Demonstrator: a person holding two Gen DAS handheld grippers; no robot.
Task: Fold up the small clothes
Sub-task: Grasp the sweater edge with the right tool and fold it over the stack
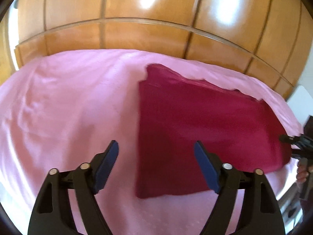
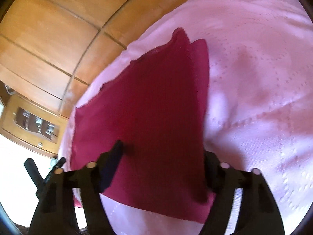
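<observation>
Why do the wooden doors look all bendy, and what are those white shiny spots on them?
In the left wrist view the round lens bends the straight wardrobe lines into curves, and the white spots are light glaring off its glossy wood. In the right wrist view the same bending shows, and the red cloth and the fingers look smeared and blurry.

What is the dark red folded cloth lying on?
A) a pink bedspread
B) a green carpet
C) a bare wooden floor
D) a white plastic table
A: the dark red folded cloth rests flat on a pink bedspread that shows around it in both wrist views, with glossy wooden panels only behind the bed.
</observation>
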